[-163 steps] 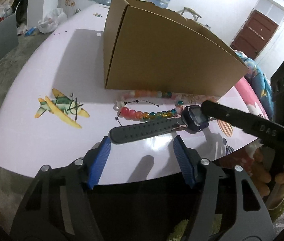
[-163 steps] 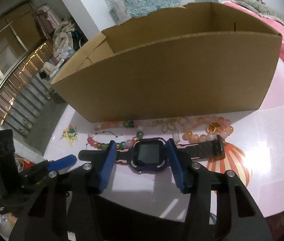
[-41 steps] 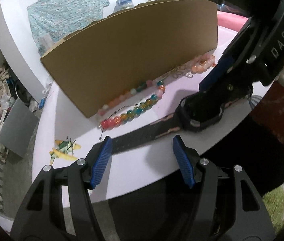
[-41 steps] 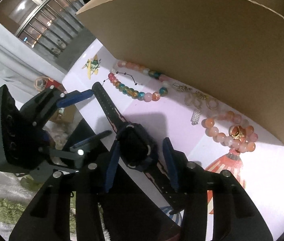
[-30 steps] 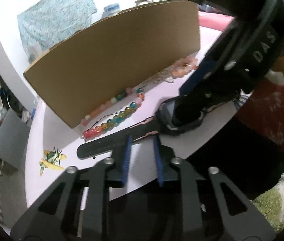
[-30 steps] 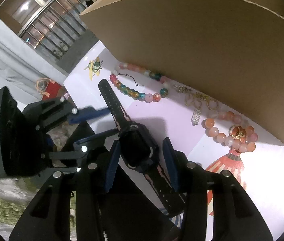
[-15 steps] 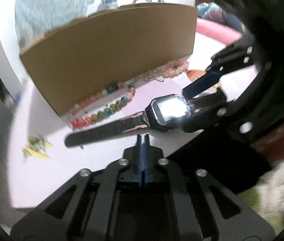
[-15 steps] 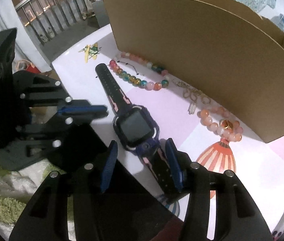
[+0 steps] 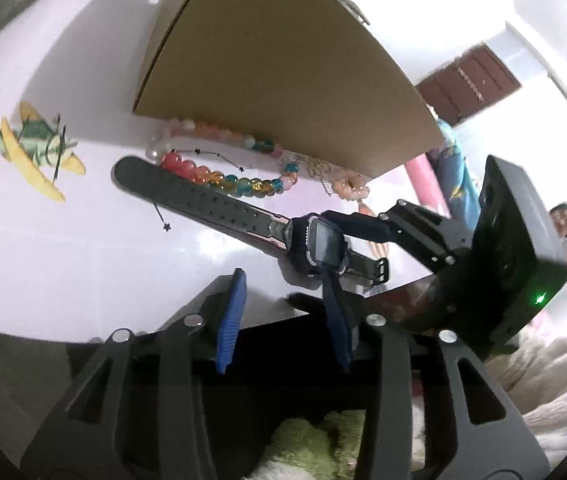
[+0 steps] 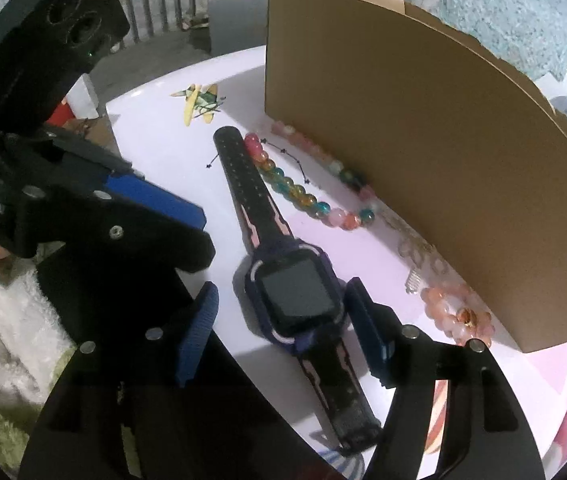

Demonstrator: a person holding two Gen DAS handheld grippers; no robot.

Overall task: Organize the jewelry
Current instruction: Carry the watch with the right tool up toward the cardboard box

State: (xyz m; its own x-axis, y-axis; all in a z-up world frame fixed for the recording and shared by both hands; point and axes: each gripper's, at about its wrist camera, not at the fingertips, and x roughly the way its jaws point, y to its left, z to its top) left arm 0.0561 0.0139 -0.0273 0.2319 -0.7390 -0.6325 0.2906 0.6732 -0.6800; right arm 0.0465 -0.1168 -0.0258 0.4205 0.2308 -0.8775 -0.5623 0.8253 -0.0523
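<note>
Dark rubber strap and navy case: the watch [image 10: 297, 292] lies flat on the white table [image 10: 187, 160], its face between the spread fingers of the right gripper [image 10: 283, 332], whose pads stand clear of it after just opening. The left gripper [image 9: 283, 312] has also just been opening, nothing between its fingers; the watch lies just ahead of it. Beyond the strap, a multicoloured bead bracelet [image 10: 291, 188] lies along the cardboard box [image 10: 423, 160]

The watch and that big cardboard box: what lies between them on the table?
Between the watch and the cardboard box lie a multicoloured bead bracelet and small metal trinkets, clearest in the right wrist view.
</note>
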